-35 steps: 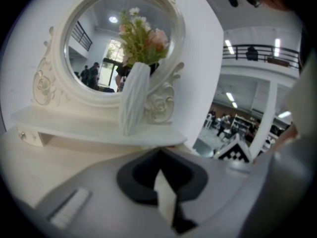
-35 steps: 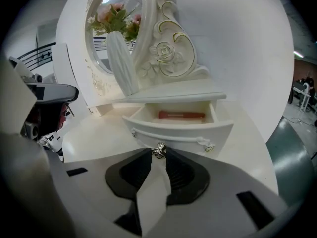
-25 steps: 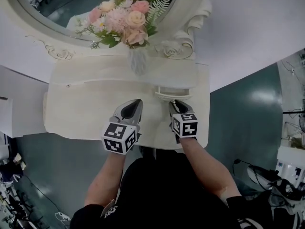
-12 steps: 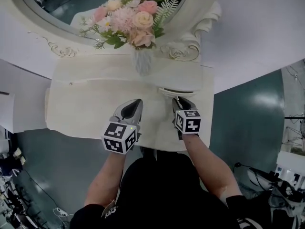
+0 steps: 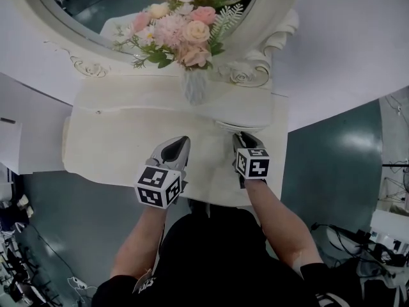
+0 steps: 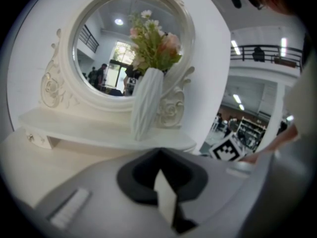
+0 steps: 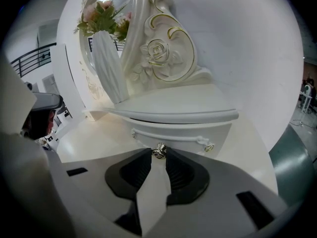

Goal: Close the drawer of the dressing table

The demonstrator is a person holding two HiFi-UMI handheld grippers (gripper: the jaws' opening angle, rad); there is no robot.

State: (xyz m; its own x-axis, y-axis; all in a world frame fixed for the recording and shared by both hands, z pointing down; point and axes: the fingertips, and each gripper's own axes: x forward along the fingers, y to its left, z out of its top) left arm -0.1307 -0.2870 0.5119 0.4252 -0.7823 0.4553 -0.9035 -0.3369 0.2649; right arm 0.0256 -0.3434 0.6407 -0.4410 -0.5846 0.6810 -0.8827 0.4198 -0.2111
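The white dressing table (image 5: pixel 108 147) has a small drawer (image 5: pixel 225 126) under its raised shelf at the right, showing only a thin edge beyond the shelf. In the right gripper view the drawer front (image 7: pixel 190 133) stands close, and its small metal knob (image 7: pixel 159 151) sits between the tips of my right gripper (image 7: pixel 159 155), which is shut on it. From above, the right gripper (image 5: pixel 241 135) points at the drawer. My left gripper (image 5: pixel 181 141) hovers over the tabletop to the left, shut and holding nothing, its jaws (image 6: pixel 159 155) aimed at the vase.
A ribbed white vase (image 5: pixel 195 87) of pink flowers stands on the shelf (image 5: pixel 140 102) before the oval mirror (image 5: pixel 89 15). A white wall lies behind, teal floor (image 5: pixel 332 152) to the right. The tabletop's front edge is just below both grippers.
My right gripper moved forward toward the shelf with the knob, and the drawer slid in under the shelf. The left gripper stayed about where it was.
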